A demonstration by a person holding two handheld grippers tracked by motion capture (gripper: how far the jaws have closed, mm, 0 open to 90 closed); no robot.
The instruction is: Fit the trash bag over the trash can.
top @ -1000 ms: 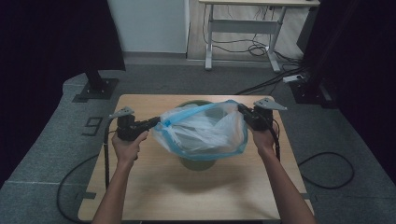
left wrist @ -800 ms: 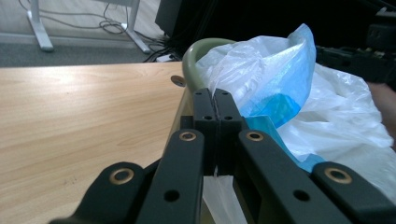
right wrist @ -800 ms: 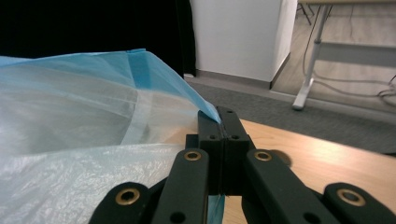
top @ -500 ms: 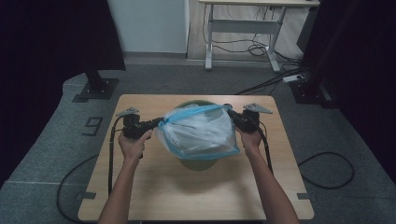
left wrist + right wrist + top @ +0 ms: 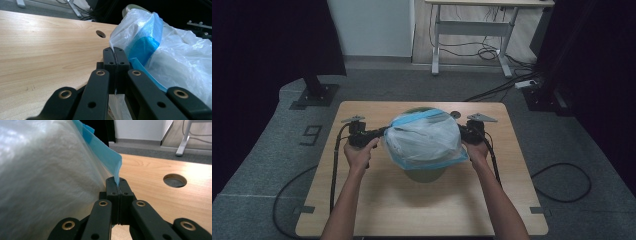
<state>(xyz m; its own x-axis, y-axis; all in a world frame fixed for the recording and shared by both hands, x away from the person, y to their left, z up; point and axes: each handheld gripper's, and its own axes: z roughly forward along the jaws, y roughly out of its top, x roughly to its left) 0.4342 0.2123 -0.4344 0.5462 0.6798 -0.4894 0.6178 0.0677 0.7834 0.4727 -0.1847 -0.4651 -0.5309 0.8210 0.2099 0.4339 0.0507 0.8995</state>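
Both grippers pinch the rim of a translucent plastic bag (image 5: pixel 426 140) with a blue band, stretched between them over a green bin (image 5: pixel 424 174) on the wooden table (image 5: pixel 422 205). In the left gripper view, the left gripper (image 5: pixel 115 53) has its jaws pressed together on a thin fold of the bag's edge, with the bulk of the plastic billowing off to the right of the jaws. In the right gripper view, the right gripper (image 5: pixel 119 185) is likewise clamped tight, with only a sliver of the blue hem (image 5: pixel 110 160) rising from between the jaw tips and the rest of the bag spreading to their left. That shallow bite looks like the main risk: if the hands pull apart to stretch the mouth over the bin, the film could slide out of the tips or tear at the pinch. Another risk, as I judge it, is uneven lowering; one side dropping ahead of the other could catch the hem on the bin's lip, or leave it bunched inside rather than folded over. A snagged pull might also drag the light bin across the table
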